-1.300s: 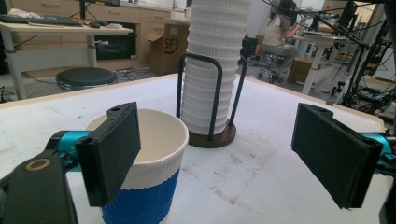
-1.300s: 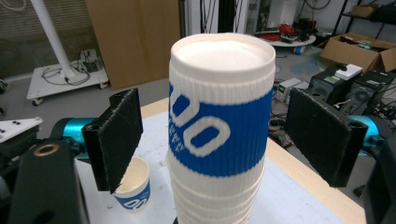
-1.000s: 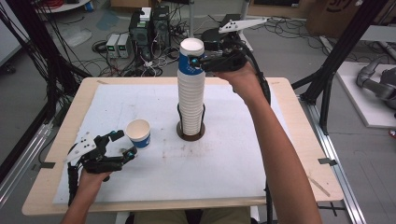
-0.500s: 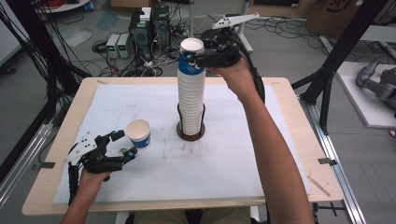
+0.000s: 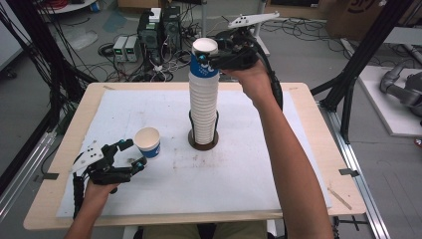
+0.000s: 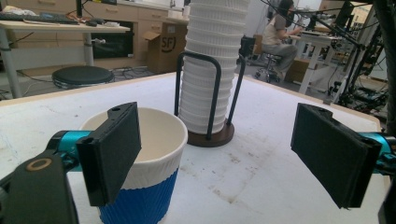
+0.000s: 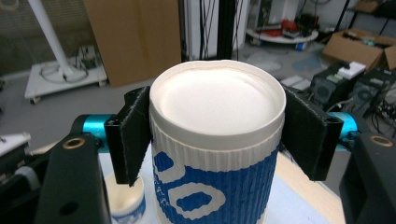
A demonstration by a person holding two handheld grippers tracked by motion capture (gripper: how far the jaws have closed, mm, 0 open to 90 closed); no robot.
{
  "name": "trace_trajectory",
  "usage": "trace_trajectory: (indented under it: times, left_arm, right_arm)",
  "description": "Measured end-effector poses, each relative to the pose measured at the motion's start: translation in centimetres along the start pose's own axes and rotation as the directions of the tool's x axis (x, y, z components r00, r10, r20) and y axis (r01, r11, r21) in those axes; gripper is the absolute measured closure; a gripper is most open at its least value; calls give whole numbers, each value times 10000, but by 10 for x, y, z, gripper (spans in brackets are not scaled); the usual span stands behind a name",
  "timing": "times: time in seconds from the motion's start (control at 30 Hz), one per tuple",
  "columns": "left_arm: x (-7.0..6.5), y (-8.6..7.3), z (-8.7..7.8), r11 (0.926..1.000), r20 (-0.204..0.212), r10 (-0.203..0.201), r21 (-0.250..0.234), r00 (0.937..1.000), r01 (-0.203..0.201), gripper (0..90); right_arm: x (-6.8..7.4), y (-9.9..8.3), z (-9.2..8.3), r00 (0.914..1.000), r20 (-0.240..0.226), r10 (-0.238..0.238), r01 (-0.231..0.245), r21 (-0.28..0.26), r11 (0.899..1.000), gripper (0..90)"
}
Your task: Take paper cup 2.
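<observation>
Right gripper (image 5: 208,58) pinches top cup (image 7: 217,154) of stack (image 5: 203,107); a tilted pull risks toppling it toward 7 o'clock, where left gripper (image 5: 130,153), spread, flanks loose cup (image 6: 140,172)

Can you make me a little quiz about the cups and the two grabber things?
1. True or false: the right gripper has its jaws pressed on both sides of the top cup of the tall stack.
2. Which way up is the top cup? A) mouth up B) bottom up C) lying on its side
3. Fill in: the single cup standing on the white mat is blue below and ____ above.

Key
1. True; the black pads touch its ribbed wall on both sides.
2. B; its closed, recessed base faces up.
3. White. It stands upright, mouth open, by one pad of the open left gripper.
</observation>
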State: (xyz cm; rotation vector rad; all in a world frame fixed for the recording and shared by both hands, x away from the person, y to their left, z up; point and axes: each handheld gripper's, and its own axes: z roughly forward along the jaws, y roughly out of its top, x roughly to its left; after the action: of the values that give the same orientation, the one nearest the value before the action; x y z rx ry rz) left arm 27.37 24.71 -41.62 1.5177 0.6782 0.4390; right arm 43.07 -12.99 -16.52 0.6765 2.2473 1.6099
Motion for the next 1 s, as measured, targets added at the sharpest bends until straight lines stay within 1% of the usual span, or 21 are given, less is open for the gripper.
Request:
trace_trajectory:
  times: [0.2, 0.4, 0.5, 0.87, 1.0]
  left_arm:
    - [-1, 0, 1, 10000, 20, -14, -10, 10000, 14, 160]
    - [-2, 0, 2, 10000, 113, 18, 8, 9999, -18, 160]
    - [-3, 1, 3, 10000, 169, 31, 22, 9999, -31, 160]
    - [-6, 1, 5, 10000, 306, 24, -55, 9995, -23, 160]
    - [-6, 2, 5, 10000, 351, 34, -69, 9994, -32, 160]
  right_arm:
    - [1, 13, -13, 9999, 121, 9, -2, -566, 9984, 303]
    - [3, 22, -25, 9997, 232, -35, 56, -915, 9958, 303]
    - [4, 26, -31, 9998, 200, 5, 18, -1183, 9930, 303]
    - [12, 34, -51, 9995, 174, -258, 284, -1751, 9841, 306]
    - [14, 35, -63, 9994, 132, -324, 345, -2042, 9783, 307]
